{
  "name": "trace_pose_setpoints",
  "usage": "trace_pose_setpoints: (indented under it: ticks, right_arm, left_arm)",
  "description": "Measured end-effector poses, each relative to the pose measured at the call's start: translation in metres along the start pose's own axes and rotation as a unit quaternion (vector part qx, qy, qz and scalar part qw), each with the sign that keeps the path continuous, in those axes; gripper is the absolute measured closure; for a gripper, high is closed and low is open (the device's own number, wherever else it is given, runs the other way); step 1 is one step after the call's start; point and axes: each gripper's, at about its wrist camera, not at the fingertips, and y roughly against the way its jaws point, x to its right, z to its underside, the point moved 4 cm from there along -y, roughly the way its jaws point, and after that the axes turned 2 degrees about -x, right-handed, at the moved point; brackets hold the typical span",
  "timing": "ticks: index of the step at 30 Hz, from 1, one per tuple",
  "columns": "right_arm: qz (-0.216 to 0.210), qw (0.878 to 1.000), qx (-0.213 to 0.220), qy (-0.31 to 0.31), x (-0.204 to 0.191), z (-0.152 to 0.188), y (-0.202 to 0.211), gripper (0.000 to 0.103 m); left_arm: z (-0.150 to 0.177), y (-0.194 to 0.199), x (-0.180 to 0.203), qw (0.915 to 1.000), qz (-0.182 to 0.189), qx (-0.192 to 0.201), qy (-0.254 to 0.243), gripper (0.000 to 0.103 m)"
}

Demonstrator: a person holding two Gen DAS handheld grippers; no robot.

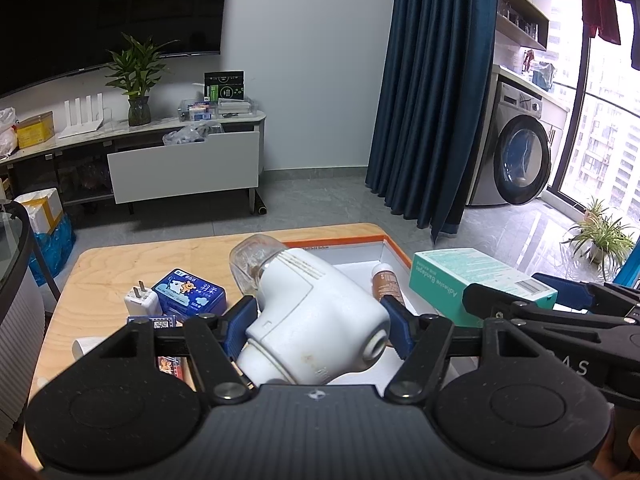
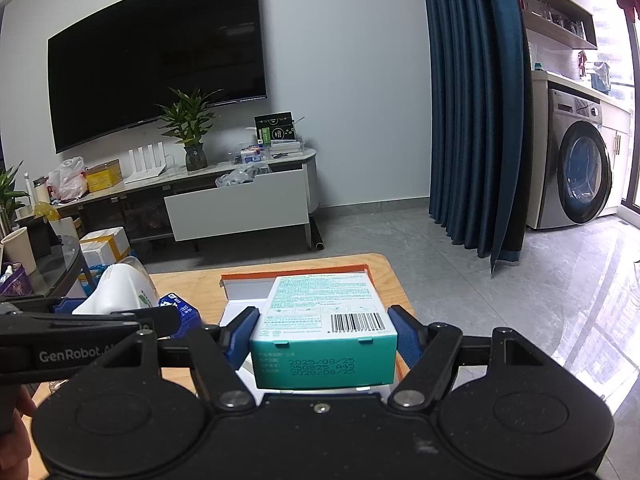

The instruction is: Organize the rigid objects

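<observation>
My left gripper [image 1: 318,318] is shut on a white handheld device [image 1: 312,312] with a clear cap, held over the near part of the orange-edged white box [image 1: 360,258]. A small brown bottle [image 1: 385,282] lies inside that box. My right gripper [image 2: 324,330] is shut on a teal bandage box [image 2: 324,332], barcode side up, above the same orange-edged box [image 2: 296,278]. The teal box [image 1: 472,280] and the right gripper show at the right of the left wrist view. In the right wrist view the white device [image 2: 116,288] and the left gripper are at the left.
On the wooden table [image 1: 120,264] left of the box lie a blue tissue pack [image 1: 190,292], a white charger plug [image 1: 140,300] and small cards. A glass side table [image 1: 12,248] stands at the left. Beyond are a TV cabinet, a blue curtain and a washing machine.
</observation>
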Motion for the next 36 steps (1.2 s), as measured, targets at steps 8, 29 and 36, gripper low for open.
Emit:
trace_pose_setpoints:
  ticks: [8,29,36]
  right_arm:
    - [0.000,1.000,0.000,0.000,0.000,-0.001,0.000,0.019]
    - [0.002,1.000,-0.004,-0.001,0.004,0.004,-0.005,0.019]
    - [0.002,1.000,-0.010,0.001,0.012,0.003,-0.020,0.019]
  left_arm:
    - [0.001,-0.001,0.000,1.0000,0.000,-0.001,0.001,0.034]
    - [0.003,-0.005,-0.004,1.0000,-0.003,-0.002,0.002,0.034]
    - [0.000,-0.017,0.000,1.0000,0.000,-0.009,-0.003,0.034]
